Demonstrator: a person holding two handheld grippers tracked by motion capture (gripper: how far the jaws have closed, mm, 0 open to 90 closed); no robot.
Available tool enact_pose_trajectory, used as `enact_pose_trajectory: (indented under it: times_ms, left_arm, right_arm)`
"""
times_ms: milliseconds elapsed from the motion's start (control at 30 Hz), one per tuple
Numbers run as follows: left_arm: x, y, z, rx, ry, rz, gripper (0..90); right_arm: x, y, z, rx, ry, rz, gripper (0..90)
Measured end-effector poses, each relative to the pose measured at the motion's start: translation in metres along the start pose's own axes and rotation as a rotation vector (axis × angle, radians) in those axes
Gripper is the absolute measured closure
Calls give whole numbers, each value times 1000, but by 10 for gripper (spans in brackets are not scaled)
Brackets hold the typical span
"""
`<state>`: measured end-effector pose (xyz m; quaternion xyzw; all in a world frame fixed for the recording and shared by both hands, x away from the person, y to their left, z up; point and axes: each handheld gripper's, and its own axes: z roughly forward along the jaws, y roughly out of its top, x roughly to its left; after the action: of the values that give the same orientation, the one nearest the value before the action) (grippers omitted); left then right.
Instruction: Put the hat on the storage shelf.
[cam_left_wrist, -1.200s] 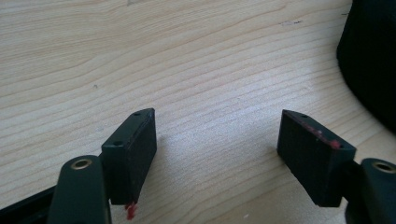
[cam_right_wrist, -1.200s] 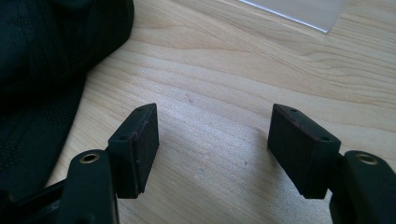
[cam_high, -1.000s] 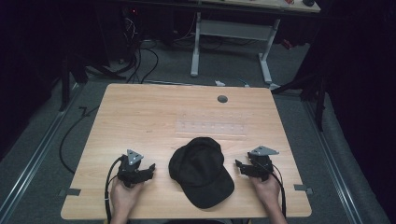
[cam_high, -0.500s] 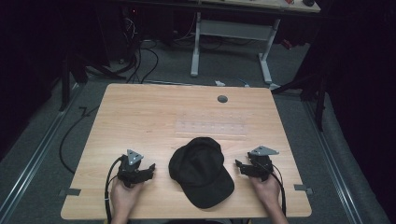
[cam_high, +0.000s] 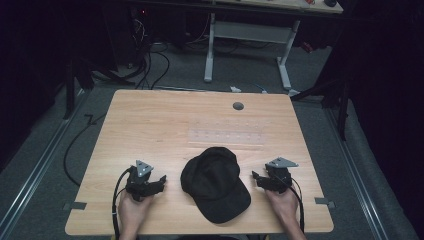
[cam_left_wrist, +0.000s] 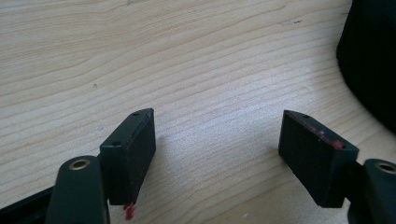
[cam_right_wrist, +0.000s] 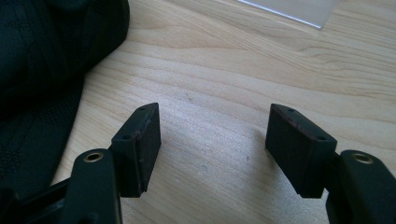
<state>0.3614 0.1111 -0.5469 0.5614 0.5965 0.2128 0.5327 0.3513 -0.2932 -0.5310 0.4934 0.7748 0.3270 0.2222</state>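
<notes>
A black baseball cap (cam_high: 215, 182) lies on the wooden table (cam_high: 165, 125) near its front edge, brim toward the person. My left gripper (cam_high: 161, 181) rests on the table just left of the cap, jaws open and empty; the cap's edge (cam_left_wrist: 371, 60) shows at the right of the left gripper view, beyond the open gripper (cam_left_wrist: 217, 142). My right gripper (cam_high: 255, 177) rests just right of the cap, also open with nothing between its fingers. In the right gripper view the cap (cam_right_wrist: 51, 65) lies to the left of the open gripper (cam_right_wrist: 212, 135), apart from it.
A clear strip (cam_high: 227, 135) lies flat on the table behind the cap, and its corner (cam_right_wrist: 299, 9) shows in the right gripper view. A round grommet (cam_high: 238, 106) sits near the far edge. A desk frame (cam_high: 247, 35) and cables (cam_high: 145, 60) stand beyond the table.
</notes>
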Motion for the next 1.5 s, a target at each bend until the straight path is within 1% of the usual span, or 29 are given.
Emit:
enact_pose_trajectory:
  times_ms: [100, 267, 367, 467, 500, 567, 633, 833, 1000, 1067, 1100, 1333, 1433, 1500]
  left_arm:
    - [0, 0, 0, 0, 0, -1, 275]
    - [0, 0, 0, 0, -1, -2, 276]
    - [0, 0, 0, 0, 0, -3, 276]
    - [0, 0, 0, -1, 0, -4, 275]
    - [0, 0, 0, -1, 0, -4, 275]
    - [0, 0, 0, 0, 0, -3, 275]
    - [0, 0, 0, -1, 0, -3, 276]
    - [0, 0, 0, -1, 0, -4, 278]
    - [0, 0, 0, -1, 0, -4, 277]
    - [0, 0, 0, -1, 0, -4, 277]
    - [0, 0, 0, 0, 0, -4, 277]
    - [0, 0, 0, -1, 0, -4, 277]
    - [0, 0, 0, -1, 0, -4, 277]
    - [0, 0, 0, -1, 1, -4, 278]
  right_arm:
    - [0, 0, 0, -2, 1, -3, 375]
    - [-1, -1, -1, -5, -1, 10, 417]
    - [-2, -1, -1, -8, -3, 7, 436]
    - [-2, -1, -2, -9, -5, 14, 452]
    - [-4, -1, -2, -11, 4, 30, 461]
    - [-5, -1, -3, -11, 8, 36, 466]
    - [-5, -1, -3, -4, 5, 41, 476]
    - [-4, 0, -7, 3, 24, 44, 486]
    - [-2, 1, -12, -17, 37, 32, 484]
    - [3, 3, -15, -19, 30, 0, 488]
    - [4, 4, -17, -29, 31, -12, 492]
    - [9, 10, -23, -47, 80, -11, 508]
    - [11, 15, -25, -57, 94, -28, 513]
    - [12, 17, -27, -73, 104, -30, 520]
